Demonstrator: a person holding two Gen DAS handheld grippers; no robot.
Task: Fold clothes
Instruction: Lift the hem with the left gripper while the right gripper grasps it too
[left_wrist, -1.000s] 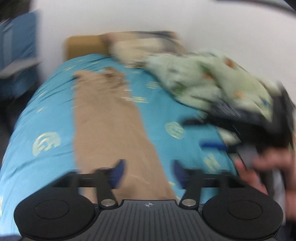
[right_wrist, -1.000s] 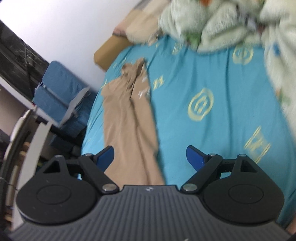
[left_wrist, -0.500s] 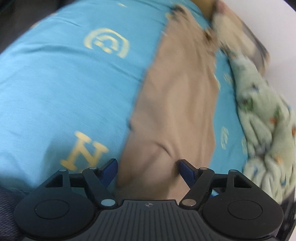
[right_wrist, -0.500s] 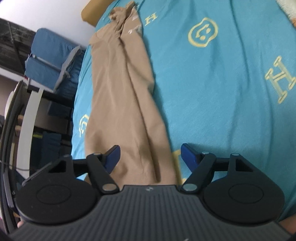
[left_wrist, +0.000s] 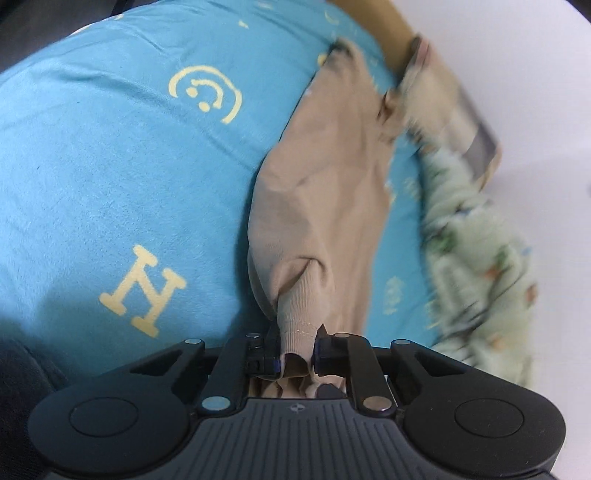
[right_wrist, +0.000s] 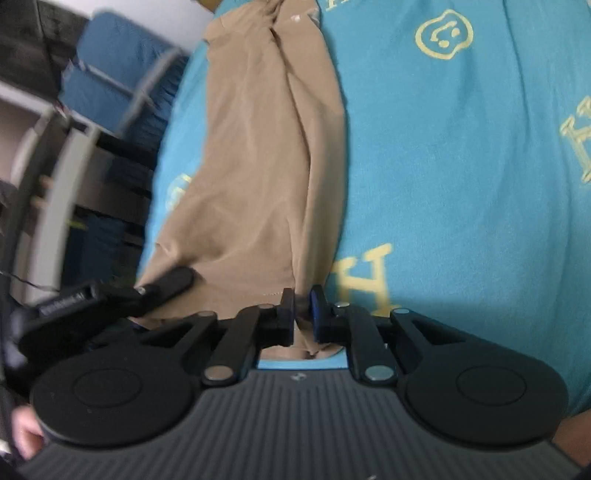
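One tan garment on the teal bedsheet, near hem clenched by left gripper and right gripper; far end blurred.

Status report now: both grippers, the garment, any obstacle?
Left gripper shut on tan garment hem. Right gripper shut on same hem, other corner. Garment lies long on blue bedspread. Fluffy blanket beside, not blocking.
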